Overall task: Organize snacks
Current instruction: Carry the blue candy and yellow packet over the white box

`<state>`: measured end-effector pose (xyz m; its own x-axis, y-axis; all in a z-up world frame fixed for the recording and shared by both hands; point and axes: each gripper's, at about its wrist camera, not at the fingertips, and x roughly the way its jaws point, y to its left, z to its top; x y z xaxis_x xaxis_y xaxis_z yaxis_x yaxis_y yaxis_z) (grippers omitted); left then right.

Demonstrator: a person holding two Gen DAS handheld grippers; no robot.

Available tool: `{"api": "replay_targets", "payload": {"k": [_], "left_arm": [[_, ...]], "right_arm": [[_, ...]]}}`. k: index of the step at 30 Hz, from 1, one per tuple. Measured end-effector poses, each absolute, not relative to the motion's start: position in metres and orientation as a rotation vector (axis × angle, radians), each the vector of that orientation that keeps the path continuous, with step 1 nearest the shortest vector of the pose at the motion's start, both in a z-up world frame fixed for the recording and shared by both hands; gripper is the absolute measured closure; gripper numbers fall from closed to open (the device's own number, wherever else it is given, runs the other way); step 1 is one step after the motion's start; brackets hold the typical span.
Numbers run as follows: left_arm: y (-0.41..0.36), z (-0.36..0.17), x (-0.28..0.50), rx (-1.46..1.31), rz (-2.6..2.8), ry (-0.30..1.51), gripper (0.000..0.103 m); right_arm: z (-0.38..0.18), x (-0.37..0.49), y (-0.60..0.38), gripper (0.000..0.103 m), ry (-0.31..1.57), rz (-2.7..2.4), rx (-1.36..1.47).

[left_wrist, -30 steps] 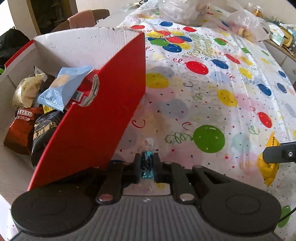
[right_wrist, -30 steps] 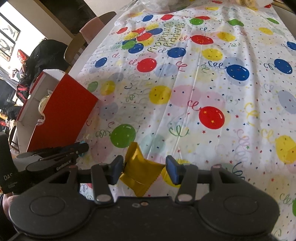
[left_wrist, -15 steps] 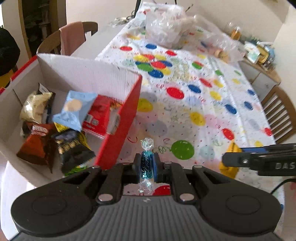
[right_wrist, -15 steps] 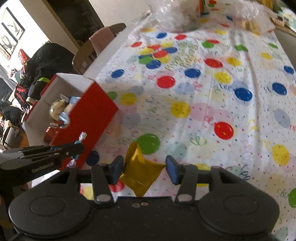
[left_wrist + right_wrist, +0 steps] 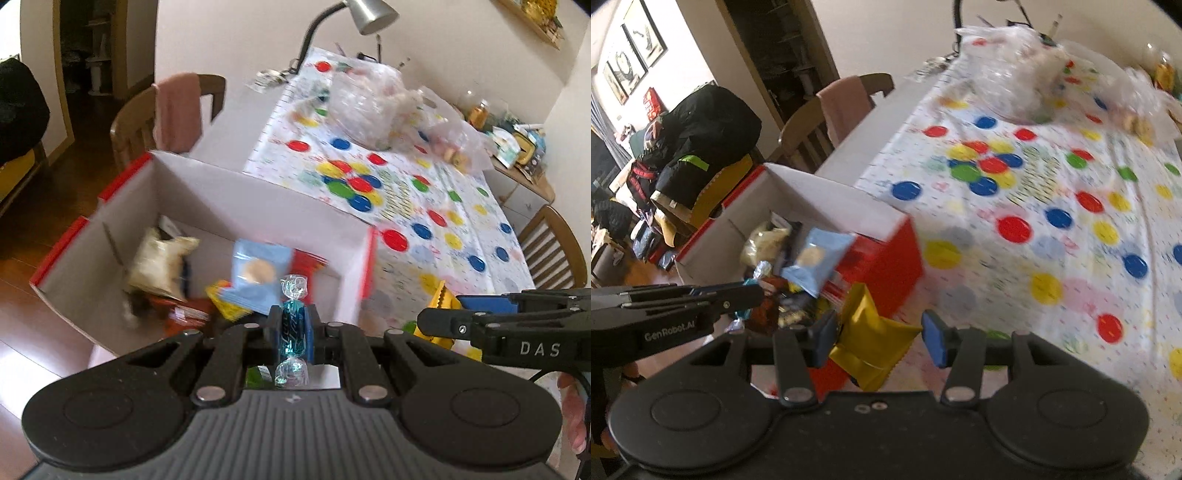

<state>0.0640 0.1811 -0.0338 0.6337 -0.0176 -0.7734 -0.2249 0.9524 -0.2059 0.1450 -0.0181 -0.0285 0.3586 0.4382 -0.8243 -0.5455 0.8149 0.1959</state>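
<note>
Left wrist view: the left tool [image 5: 292, 328] is clamped on a blue twist-wrapped candy [image 5: 291, 328], which stands upright between its two fingers, one twisted end poking up past the tips and the other hanging below. The tool sits above the near edge of a red-and-white cardboard box [image 5: 258, 206] that lies at the left of the surface [image 5: 461, 236], which wears a balloon-print cloth. Inside the box lie a pale blue cookie packet [image 5: 258, 275], a cream-coloured bag [image 5: 159, 264] to the left of it, and some red and yellow packets, blurred. On the right, the right tool [image 5: 447, 325] reaches in from the side with a yellow packet [image 5: 441, 301] caught between its fingers. Clear plastic bags [image 5: 369, 103] sit at the far end, under a desk lamp [image 5: 369, 14].

Right wrist view: the right tool [image 5: 879, 339] grips the yellow packet [image 5: 871, 339] by its left side; the left finger presses on it, while the right finger stands just apart from its corner. The packet hangs just right of the box's [image 5: 886, 266] near red corner. The left tool [image 5: 750, 295] enters from the left over the box, the candy [image 5: 761, 271] showing at its tips, close to the pale blue cookie packet [image 5: 816, 262]. A wooden chair [image 5: 827, 122] with a pink cloth stands beyond the box.
</note>
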Motion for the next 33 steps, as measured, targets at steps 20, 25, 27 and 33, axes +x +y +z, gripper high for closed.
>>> {"api": "replay_targets", "payload": {"k": [20, 25, 27, 33], "left_arm": [[0.297, -0.082, 0.084, -0.246, 0.128, 0.970, 0.091], [0.294, -0.097, 0.086, -0.232, 0.115, 1.001, 0.091], [0.293, -0.101, 0.087, -0.228, 0.109, 1.009, 0.091], [0.284, -0.108, 0.087, -0.193, 0.086, 1.029, 0.091]], "right_arm": [[-0.075, 0.148, 0.104, 0.055, 1.057, 0.583, -0.293], [-0.087, 0.150, 0.110, 0.054, 1.074, 0.558, -0.317], [-0.090, 0.151, 0.110, 0.054, 1.078, 0.551, -0.313], [-0.093, 0.149, 0.110, 0.051, 1.081, 0.542, -0.299]]}}
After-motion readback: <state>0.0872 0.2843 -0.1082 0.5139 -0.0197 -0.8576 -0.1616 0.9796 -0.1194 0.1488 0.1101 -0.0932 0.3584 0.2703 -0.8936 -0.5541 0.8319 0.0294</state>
